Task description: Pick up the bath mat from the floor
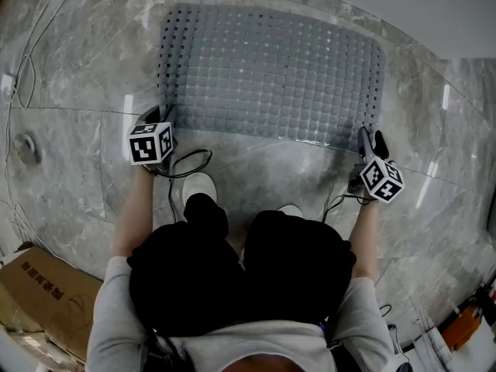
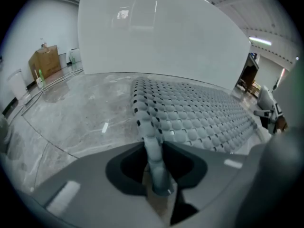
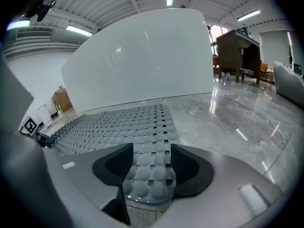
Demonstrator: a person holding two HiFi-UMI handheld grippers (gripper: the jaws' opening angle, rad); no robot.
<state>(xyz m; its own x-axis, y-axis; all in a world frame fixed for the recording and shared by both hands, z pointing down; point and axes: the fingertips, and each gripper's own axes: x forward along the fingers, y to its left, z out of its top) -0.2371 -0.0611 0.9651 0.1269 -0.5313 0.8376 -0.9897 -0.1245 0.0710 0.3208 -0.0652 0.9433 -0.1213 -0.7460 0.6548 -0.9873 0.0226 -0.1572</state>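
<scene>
The left gripper (image 2: pixel 154 148) pinches the near-left corner of the bath mat (image 2: pixel 199 118), ready to lift; the right gripper (image 3: pixel 151 163) straddles the near-right corner, jaws half-open, unclamped.

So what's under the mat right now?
The mat lies on the grey floor, which shows around it. Its near left corner is pinched on edge in the left gripper. Whatever is beneath the mat itself is covered.

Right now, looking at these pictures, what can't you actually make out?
- Head view: the white shoes are mostly hidden behind black-trousered knees.
- Head view: the brown cardboard box is cut off by the left edge; its print is too small.
- Right gripper view: whether the right gripper presses the grey dimpled rubber bath mat lying between its jaws.
</scene>
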